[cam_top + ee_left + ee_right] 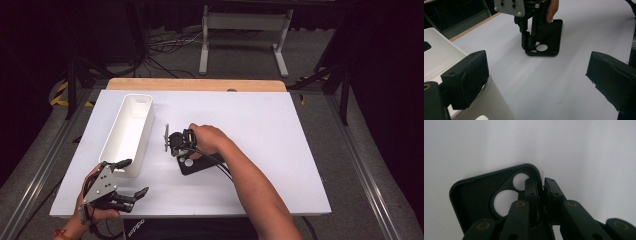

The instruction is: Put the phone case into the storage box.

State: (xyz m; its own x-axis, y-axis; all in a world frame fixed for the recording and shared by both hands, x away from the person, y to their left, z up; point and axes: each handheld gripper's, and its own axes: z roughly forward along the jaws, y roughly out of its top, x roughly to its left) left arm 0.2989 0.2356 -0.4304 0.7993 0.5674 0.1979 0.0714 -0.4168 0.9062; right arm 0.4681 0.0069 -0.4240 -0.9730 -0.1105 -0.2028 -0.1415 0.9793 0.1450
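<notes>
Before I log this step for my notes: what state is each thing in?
Phone case: flat on the table, inside up, rim pinched.
White bin: upright, empty.
Right gripper: shut on the case's edge.
Left gripper: open, holding nothing, beside the bin.

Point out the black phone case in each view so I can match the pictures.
High view: the black phone case lies at table centre, just below the right gripper.
Left gripper view: upper middle, the right gripper pinching its near-left edge.
Right gripper view: lower left, rim clamped between the jaws.
Shared landmark: the case's round camera cut-outs.
</notes>
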